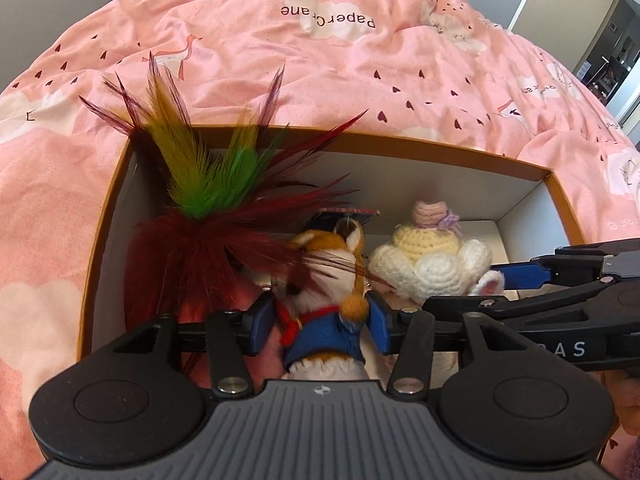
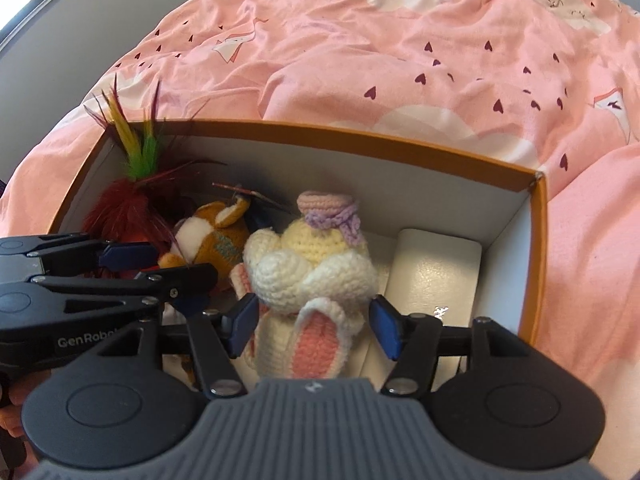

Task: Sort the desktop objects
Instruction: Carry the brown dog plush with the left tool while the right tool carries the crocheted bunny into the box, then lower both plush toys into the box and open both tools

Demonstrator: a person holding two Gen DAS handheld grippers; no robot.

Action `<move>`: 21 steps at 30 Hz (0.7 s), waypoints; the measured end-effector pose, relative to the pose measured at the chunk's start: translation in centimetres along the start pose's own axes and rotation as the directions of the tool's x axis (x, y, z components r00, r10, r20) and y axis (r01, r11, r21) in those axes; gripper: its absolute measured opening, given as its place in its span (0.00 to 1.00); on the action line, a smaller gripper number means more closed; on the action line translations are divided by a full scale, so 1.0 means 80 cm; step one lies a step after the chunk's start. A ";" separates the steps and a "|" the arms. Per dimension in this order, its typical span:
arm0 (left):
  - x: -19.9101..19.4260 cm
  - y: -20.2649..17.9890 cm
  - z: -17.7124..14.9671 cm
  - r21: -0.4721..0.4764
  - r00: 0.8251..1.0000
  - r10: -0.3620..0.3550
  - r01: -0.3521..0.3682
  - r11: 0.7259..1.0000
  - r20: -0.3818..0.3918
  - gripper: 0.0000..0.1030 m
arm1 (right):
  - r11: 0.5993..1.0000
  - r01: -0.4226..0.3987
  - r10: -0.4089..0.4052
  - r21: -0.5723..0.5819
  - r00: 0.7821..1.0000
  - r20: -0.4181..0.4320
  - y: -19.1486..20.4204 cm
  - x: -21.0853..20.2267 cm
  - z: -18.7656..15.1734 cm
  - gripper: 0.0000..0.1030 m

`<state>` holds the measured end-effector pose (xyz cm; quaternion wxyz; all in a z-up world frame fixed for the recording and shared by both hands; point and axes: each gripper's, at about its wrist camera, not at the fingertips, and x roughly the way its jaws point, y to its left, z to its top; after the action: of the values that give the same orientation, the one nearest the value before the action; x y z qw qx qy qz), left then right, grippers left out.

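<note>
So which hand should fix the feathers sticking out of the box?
Probably the left. The left hand-held gripper sits over the fox plush, right beside the feather toy. The right hand-held gripper straddles the crochet doll, farther away.

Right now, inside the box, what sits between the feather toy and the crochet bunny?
The fox plush in its blue jacket sits between the feather toy and the crochet bunny; both wrist views show it inside the orange box.
</note>
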<state>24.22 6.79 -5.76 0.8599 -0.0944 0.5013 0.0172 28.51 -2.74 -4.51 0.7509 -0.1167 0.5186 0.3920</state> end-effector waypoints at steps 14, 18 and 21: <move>0.008 -0.024 -0.017 0.110 0.987 -0.002 0.020 0.994 -0.162 0.35 | 1.000 -0.006 0.005 -0.023 1.000 -0.019 -0.004 -0.001 -0.011 0.35; 0.012 -0.025 -0.013 0.097 0.993 0.017 -0.006 0.995 -0.116 0.30 | 0.999 -0.030 0.031 0.031 0.999 -0.013 -0.012 0.000 -0.013 0.30; 0.015 -0.025 -0.008 0.088 0.996 0.045 -0.037 0.995 -0.082 0.29 | 0.997 -0.042 0.043 0.057 0.999 -0.006 -0.012 0.002 -0.013 0.30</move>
<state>24.51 4.66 -6.77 0.8409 -0.0477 0.5391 0.0092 28.51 -3.90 -5.33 0.7434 -0.0857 0.5347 0.3926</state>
